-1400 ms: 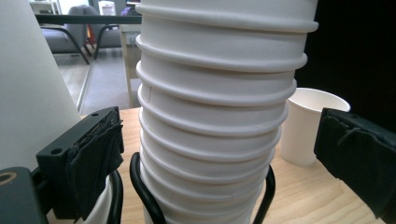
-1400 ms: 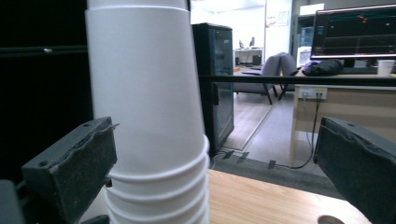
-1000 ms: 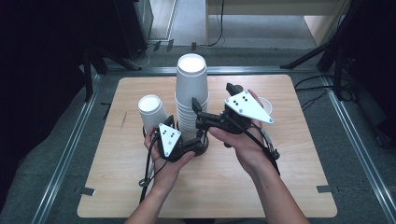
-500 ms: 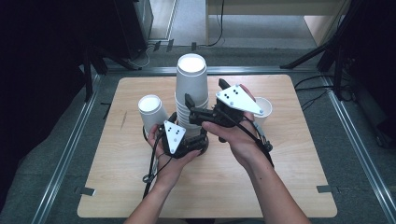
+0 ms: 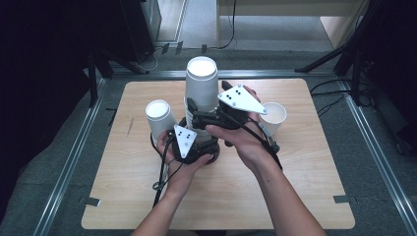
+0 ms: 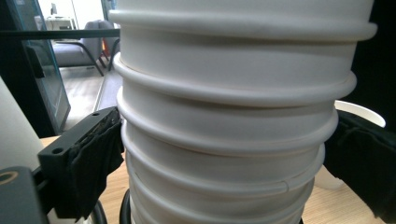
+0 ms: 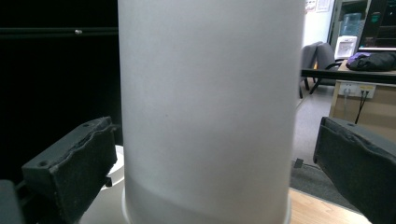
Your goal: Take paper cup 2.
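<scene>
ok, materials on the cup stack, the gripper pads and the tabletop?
Cup stack: likely paper, matte white, with rolled rims nested one over another; thin plastic can't be ruled out.
Pads on the right gripper: black, dull, rough-edged, probably foam or rubber.
Tabletop: pale wood-grain look, smooth; laminate or plywood, can't tell which.

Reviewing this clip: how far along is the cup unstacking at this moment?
Looks done: two single cups stand apart from the stack, an upside-down cup to its left and an upright cup to its right. In hand: the left gripper has its jaws around the ribbed lower rims, and the right gripper brackets the top cup's wall with gaps either side. Left: closing, lifting that cup off; many remain stacked.
</scene>
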Demonstrator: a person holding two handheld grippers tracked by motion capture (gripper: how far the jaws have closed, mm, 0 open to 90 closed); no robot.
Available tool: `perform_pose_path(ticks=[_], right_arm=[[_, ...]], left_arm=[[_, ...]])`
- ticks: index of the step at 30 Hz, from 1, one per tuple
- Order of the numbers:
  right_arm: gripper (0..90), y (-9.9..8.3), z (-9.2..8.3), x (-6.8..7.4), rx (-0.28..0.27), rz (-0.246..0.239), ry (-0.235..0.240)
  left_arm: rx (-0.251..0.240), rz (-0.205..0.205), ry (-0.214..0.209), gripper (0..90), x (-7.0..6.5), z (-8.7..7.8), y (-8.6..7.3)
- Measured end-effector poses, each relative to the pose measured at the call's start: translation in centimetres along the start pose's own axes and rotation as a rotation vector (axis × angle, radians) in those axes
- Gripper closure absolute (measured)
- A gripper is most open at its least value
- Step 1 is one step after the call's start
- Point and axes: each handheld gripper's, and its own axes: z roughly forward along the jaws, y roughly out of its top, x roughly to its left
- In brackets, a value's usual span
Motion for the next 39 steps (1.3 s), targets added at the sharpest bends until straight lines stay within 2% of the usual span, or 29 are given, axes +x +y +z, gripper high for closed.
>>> perform_pose_path(ticks=[3,6,12,16,23,28,31,36,39], right_arm=[[0.0,0.0,0.4,0.0,0.013,-0.001,0.01],[0.0,0.0,0.8,-0.1,0.025,0.028,0.017],[0.1,-0.2,1.5,-0.3,0.042,0.044,0.022],[5.2,-0.2,1.6,-0.4,0.039,0.063,0.031],[11.9,-0.1,1.6,0.1,0.025,0.05,0.019],[12.0,-0.1,1.5,0.1,0.025,0.045,0.017],[12.0,0.4,1.3,0.2,0.0,0.052,0.016],[12.2,1.0,1.3,0.4,-0.003,0.022,0.003],[12.5,1.1,1.3,0.4,-0.005,0.023,0.007]], left_arm=[[0.002,0.006,0.009,2.4,-0.1,0.1,-0.1],[0.001,0.003,0.013,2.4,-0.2,0.1,-0.1],[-0.002,0.01,0.016,2.6,-0.2,0.2,-0.2],[0.002,0.008,0.017,2.9,-0.2,0.1,-0.1],[0.006,0.007,0.02,3.2,-0.3,0.1,-0.1],[0.005,0.007,0.02,3.3,-0.3,0.1,-0.1],[0.005,0.008,0.02,3.3,-0.3,0.1,-0.1],[0.007,0.008,0.02,3.4,-0.2,0.1,-0.1],[0.007,0.008,0.02,3.4,-0.2,0.1,-0.1]])
